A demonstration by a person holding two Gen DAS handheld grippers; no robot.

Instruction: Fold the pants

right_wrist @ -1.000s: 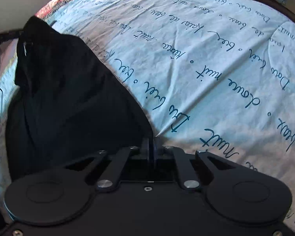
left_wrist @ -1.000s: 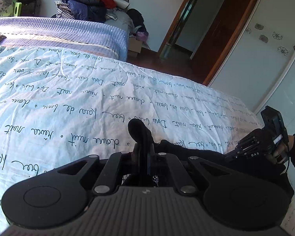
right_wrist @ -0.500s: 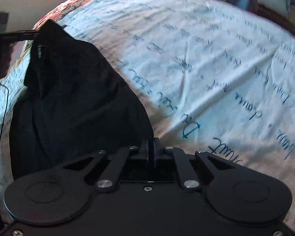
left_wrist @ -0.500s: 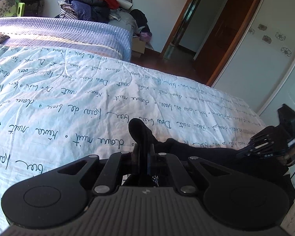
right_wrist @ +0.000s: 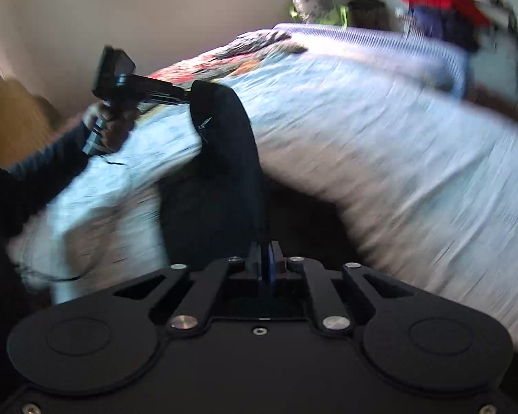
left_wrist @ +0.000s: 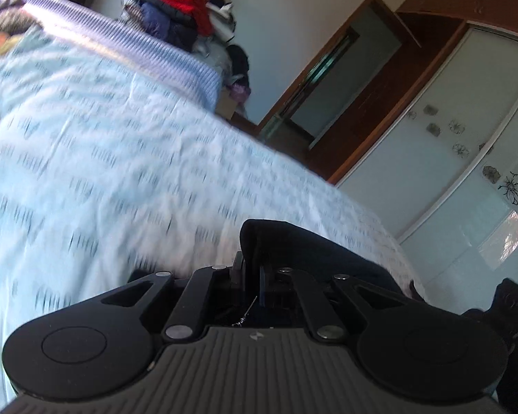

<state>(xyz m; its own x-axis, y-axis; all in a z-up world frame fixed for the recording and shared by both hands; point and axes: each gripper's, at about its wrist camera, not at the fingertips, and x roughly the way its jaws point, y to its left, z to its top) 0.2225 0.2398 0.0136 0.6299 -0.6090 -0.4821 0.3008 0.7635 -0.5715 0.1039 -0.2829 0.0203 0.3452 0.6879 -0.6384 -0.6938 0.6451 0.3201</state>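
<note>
Dark pants (right_wrist: 221,158) hang stretched between both grippers above the light blue bedsheet (right_wrist: 380,145). My right gripper (right_wrist: 264,258) is shut on one edge of the cloth at the bottom centre of the right wrist view. In that view a hand holds the left gripper (right_wrist: 186,98) at the upper left, shut on the pants' far corner. From the left wrist view, my left gripper (left_wrist: 250,269) pinches a bunched fold of the pants (left_wrist: 304,248), which trail off to the lower right. Part of the right gripper's body (left_wrist: 511,310) shows at the right edge.
The bedsheet (left_wrist: 103,165) with printed script covers the bed. A lilac blanket (left_wrist: 127,45) lies at its far end, with a pile of clothes (left_wrist: 176,10) behind. A wooden door frame (left_wrist: 331,79) and glass wardrobe doors (left_wrist: 466,172) stand to the right.
Both grippers have lifted and swung with the pants, raising the cloth off the bedsheet. Both views have tilted and blurred from the fast motion. The right wrist view now takes in the room's far wall.
</note>
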